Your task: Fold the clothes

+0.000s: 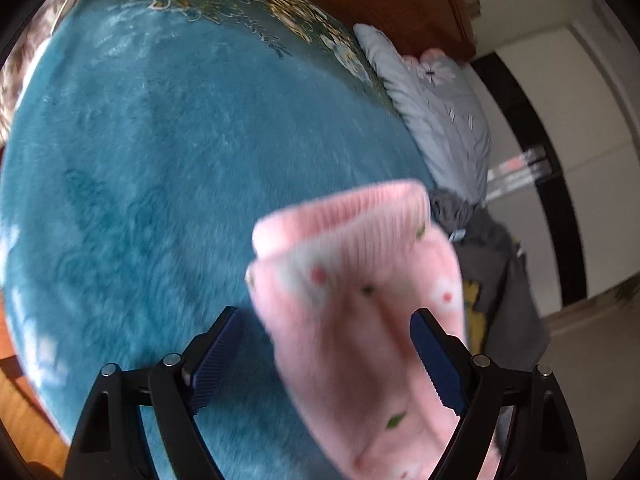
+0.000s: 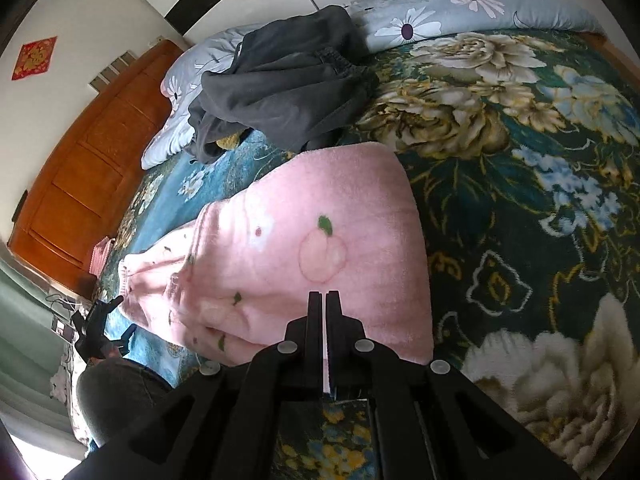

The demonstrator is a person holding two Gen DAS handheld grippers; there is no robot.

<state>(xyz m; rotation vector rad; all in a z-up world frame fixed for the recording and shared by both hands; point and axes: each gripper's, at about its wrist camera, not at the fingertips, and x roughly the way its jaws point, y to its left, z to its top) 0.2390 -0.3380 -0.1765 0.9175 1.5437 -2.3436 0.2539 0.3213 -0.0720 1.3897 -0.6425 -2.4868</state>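
A pink fleece garment (image 2: 320,220) with a peach motif lies folded on the bed. Its sleeve (image 1: 360,292) with a ribbed cuff runs blurred between the wide-apart fingers of my left gripper (image 1: 325,316), close to the right pad (image 1: 438,364); the pads do not press on it. In the right wrist view the left gripper (image 2: 122,316) shows small at the left, by the cuff (image 2: 126,276). My right gripper (image 2: 324,294) is shut, its tips over the garment's near part. No fabric shows between its fingers.
The bed has a teal plush blanket (image 1: 160,160) with large flower prints (image 2: 520,160). A heap of dark grey clothes (image 2: 288,76) lies behind the pink garment on a grey flowered quilt (image 2: 420,20). A wooden headboard (image 2: 80,168) stands at the left.
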